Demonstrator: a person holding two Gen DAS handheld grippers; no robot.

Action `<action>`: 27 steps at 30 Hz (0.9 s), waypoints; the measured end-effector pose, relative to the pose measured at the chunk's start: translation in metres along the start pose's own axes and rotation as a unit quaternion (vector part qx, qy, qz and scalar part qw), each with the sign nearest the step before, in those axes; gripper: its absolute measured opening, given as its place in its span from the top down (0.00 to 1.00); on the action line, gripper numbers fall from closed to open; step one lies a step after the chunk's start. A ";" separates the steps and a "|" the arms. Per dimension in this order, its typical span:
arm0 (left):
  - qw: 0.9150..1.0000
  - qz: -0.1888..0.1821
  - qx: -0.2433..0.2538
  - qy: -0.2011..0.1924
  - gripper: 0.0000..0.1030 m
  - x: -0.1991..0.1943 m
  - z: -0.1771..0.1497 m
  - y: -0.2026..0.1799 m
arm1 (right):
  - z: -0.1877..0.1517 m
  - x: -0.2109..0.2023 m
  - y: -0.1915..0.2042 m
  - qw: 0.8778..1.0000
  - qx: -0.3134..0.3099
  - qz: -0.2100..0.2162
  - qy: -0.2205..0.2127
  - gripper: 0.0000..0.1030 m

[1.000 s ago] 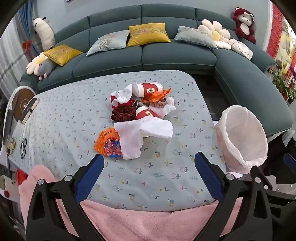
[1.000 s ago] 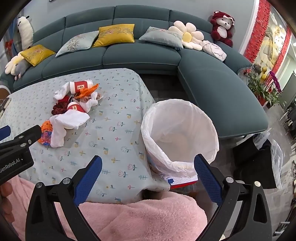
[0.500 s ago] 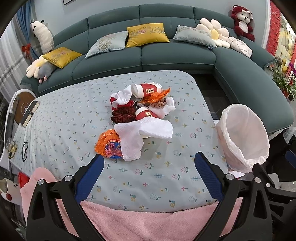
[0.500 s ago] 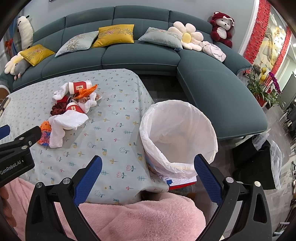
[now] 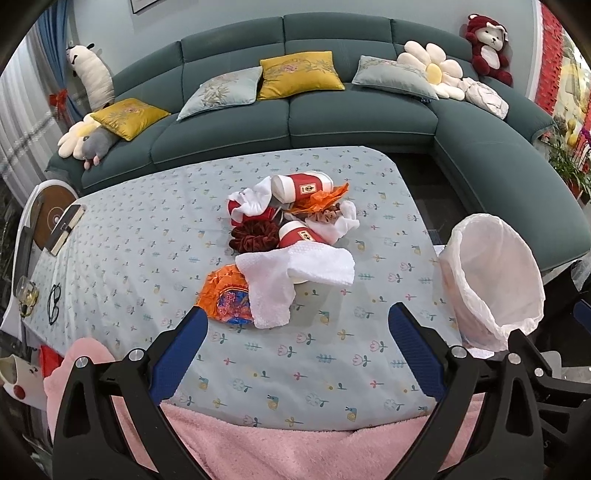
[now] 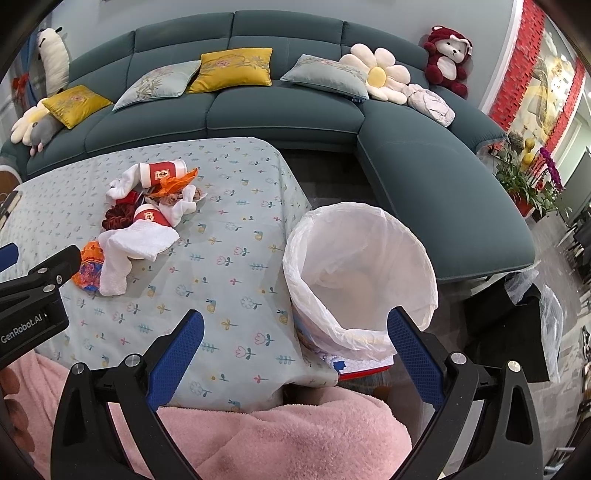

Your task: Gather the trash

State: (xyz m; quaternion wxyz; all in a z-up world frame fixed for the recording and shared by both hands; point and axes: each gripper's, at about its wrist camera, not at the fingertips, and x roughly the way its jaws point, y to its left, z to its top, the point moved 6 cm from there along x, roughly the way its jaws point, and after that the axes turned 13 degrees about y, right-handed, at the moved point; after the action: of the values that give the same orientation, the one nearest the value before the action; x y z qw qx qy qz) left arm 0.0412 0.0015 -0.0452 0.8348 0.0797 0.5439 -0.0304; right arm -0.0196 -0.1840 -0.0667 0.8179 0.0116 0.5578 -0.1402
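Now we hold both sets of jaws released, empty | left gripper (image 5: 295, 332) faces trash pile (image 5: 291, 240) on bench (image 5: 147, 240) | right gripper (image 6: 295, 332) near lined bin (image 6: 358, 273).

A dark teal corner sofa (image 5: 332, 122) curves along the pale blue-grey wall (image 6: 258, 5). On it lie yellow cushions (image 5: 299, 75) and grey-green ones, a daisy-shaped pillow (image 6: 380, 75) and a red plush bear (image 6: 447, 59). In front stands the counter (image 5: 129, 240) under a light blue flowered cloth. At the right are a red decorated wall panel (image 6: 517, 85) and potted plants (image 6: 532, 181). At the left hang pale curtains (image 5: 18, 122).
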 end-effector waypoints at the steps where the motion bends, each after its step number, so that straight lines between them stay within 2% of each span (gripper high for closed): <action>1: 1.000 -0.001 0.000 0.002 0.09 0.001 0.000 0.000 | 0.000 0.000 0.000 1.000 -0.001 0.000 0.000 0.08; 10: 1.000 -0.006 -0.001 0.016 0.09 0.005 0.000 0.000 | 0.001 0.002 0.002 1.000 -0.003 -0.001 0.004 0.08; 27: 1.000 -0.002 0.001 0.017 0.09 0.007 -0.002 -0.003 | 0.001 0.002 0.002 1.000 -0.003 0.000 0.005 0.08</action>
State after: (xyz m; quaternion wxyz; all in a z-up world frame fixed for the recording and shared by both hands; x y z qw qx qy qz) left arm 0.0419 -0.0005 -0.0527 0.8251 0.0798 0.5584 -0.0316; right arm -0.0178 -0.1830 -0.0684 0.8149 0.0097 0.5626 -0.1390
